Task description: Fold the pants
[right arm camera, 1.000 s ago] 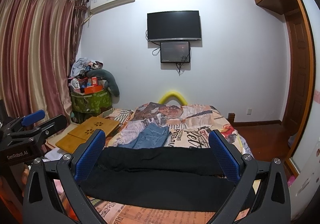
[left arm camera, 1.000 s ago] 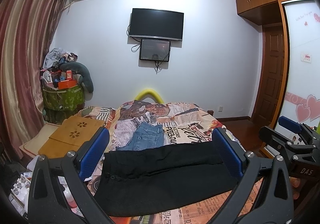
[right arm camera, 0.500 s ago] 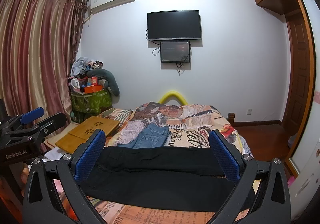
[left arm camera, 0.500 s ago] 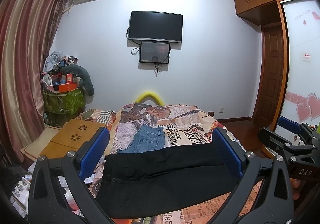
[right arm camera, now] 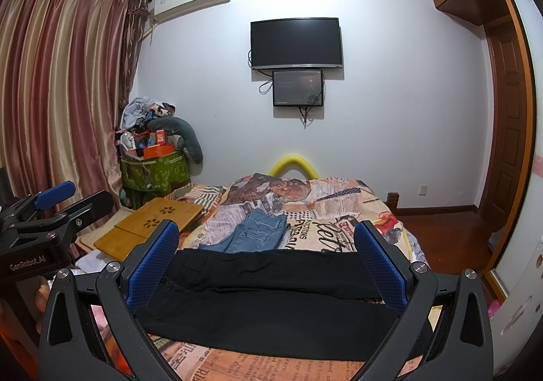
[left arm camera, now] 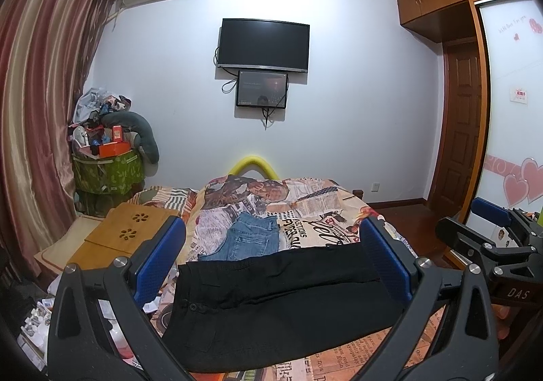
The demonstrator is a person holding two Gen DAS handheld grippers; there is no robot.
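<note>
Bed [left arm camera: 315, 201]: printed cover, jeans [left arm camera: 253, 238] folded farther back. Black pants [left arm camera: 281, 299] spread flat across the near edge, waistband to the left, legs running right. Left gripper [left arm camera: 271, 262] and right gripper [right arm camera: 266, 265] both spread wide, holding nothing, above the cloth. Best approach: lower together, pinch waistband and cuff ends evenly, keep the fold line straight.

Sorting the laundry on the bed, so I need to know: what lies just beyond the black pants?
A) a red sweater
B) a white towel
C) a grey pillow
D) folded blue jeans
D: folded blue jeans lie on the printed bedspread, right behind the far edge of the black pants.
</note>
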